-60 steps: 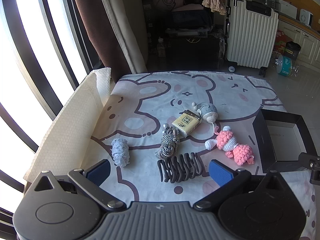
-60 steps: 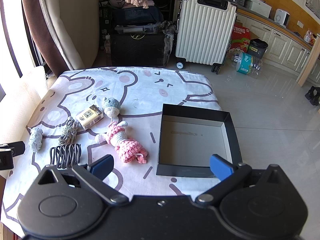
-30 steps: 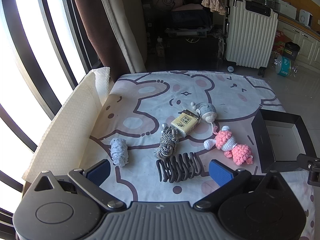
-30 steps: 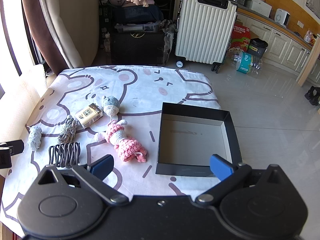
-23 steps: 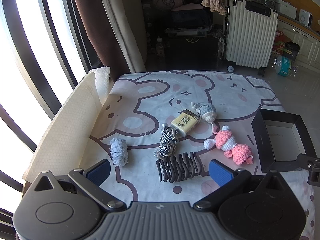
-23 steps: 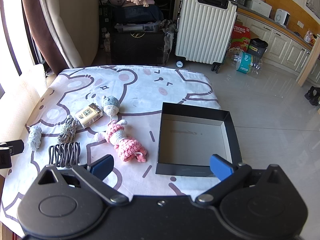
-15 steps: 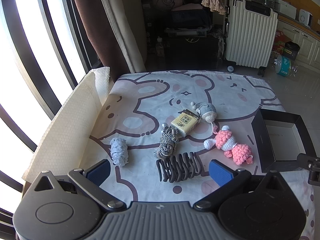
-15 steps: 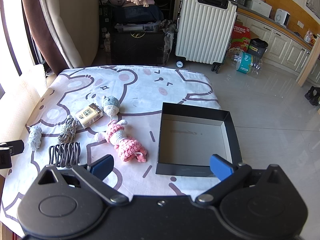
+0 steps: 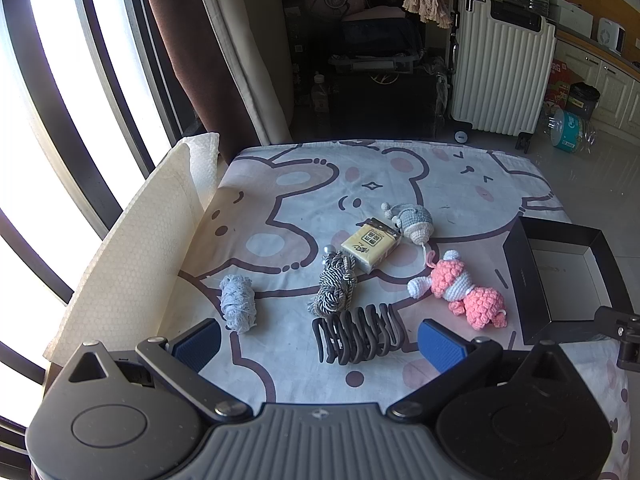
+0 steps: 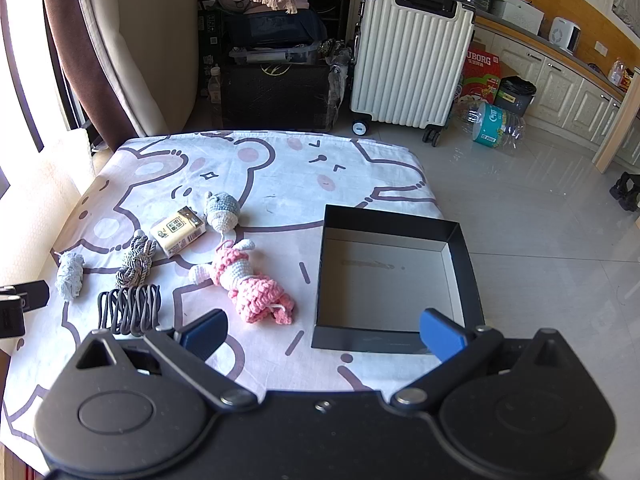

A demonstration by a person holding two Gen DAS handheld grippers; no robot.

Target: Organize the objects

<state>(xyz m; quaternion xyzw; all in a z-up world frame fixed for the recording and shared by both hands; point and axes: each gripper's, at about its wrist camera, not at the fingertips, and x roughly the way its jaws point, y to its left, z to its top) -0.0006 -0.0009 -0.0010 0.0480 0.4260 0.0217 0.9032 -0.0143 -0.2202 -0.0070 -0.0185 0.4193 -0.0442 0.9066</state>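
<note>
I see the hair clip (image 9: pixel 357 334) lying crosswise between my left gripper's (image 9: pixel 319 339) wide jaws; the box (image 10: pixel 390 278) holds nothing; right gripper (image 10: pixel 322 328) wide too.

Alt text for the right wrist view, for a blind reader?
Open right tongs hover over a bear-print tablecloth, facing an empty black box. Left of it lie a pink crochet doll, a tissue pack and dark hair ties.

White ribbed suitcase (image 10: pixel 408 56) upright beyond table; brown curtain (image 9: pixel 192 52) by window; bottle pack (image 10: pixel 496 124) on floor.
</note>
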